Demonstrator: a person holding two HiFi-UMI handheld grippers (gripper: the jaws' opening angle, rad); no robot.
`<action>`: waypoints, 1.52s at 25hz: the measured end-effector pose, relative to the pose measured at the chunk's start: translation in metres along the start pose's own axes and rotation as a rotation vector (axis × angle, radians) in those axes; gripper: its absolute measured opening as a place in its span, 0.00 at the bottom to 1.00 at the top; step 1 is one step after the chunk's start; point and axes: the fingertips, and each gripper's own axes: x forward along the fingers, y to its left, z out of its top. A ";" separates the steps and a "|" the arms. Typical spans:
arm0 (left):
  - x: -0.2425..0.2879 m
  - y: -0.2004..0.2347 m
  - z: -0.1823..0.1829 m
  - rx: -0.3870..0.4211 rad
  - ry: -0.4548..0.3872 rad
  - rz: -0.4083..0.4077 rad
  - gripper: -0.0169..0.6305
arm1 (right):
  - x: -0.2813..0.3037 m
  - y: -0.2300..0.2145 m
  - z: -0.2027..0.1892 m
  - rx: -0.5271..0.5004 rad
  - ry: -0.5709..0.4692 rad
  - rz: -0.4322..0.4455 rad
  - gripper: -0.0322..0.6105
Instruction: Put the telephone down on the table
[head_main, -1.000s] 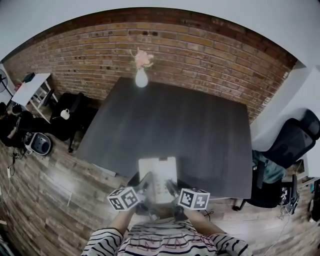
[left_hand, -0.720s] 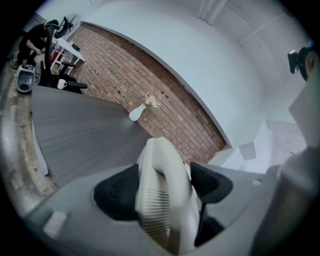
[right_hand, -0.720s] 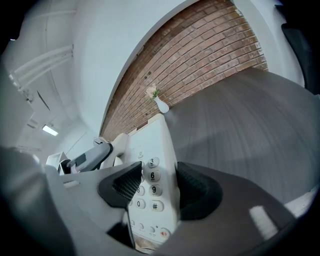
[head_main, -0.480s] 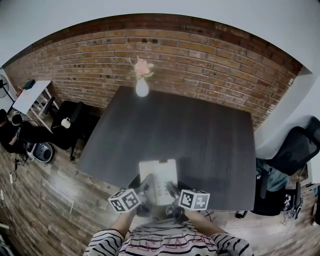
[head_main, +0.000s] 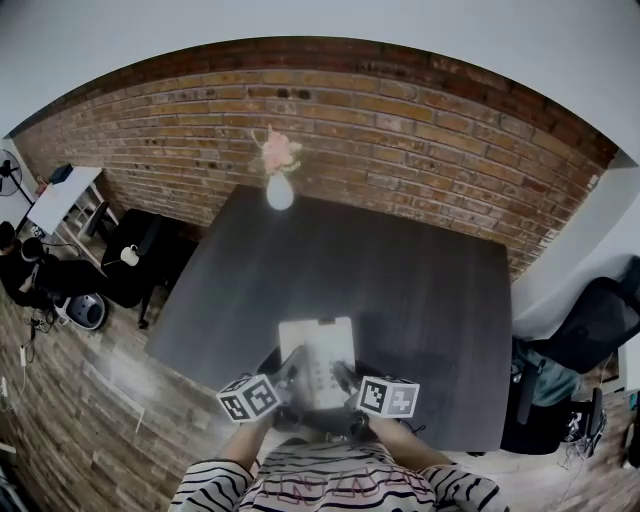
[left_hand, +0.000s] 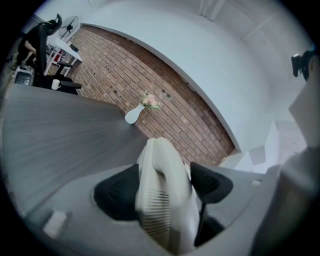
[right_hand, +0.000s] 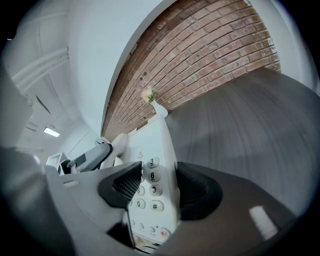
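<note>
Over the near edge of the dark, wood-grained table (head_main: 400, 280), a boxy off-white plastic telephone (head_main: 316, 355) with round keys is held up between both grippers. The left gripper (head_main: 287, 372) clamps its black ribbed pads on the handset side. The right gripper (head_main: 343, 376), jaws wide, squeezes the keypad side. A smooth white vase (head_main: 280, 192) stands at the far edge, before a rough brick wall (head_main: 400, 120).

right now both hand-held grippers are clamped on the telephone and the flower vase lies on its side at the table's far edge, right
Not quite: the head view shows the flower vase standing upright, not on its side, at the far edge of the table. The left hand-held gripper and the right hand-held gripper are indeed both clamped on the telephone.
</note>
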 end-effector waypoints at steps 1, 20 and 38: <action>0.007 0.000 0.003 0.001 -0.005 0.001 0.52 | 0.004 -0.003 0.007 -0.005 0.000 0.003 0.38; 0.132 0.056 0.087 0.052 0.173 -0.120 0.51 | 0.110 -0.016 0.090 0.137 -0.129 -0.112 0.38; 0.272 0.112 0.153 0.068 0.231 -0.198 0.51 | 0.222 -0.057 0.189 0.165 -0.205 -0.170 0.38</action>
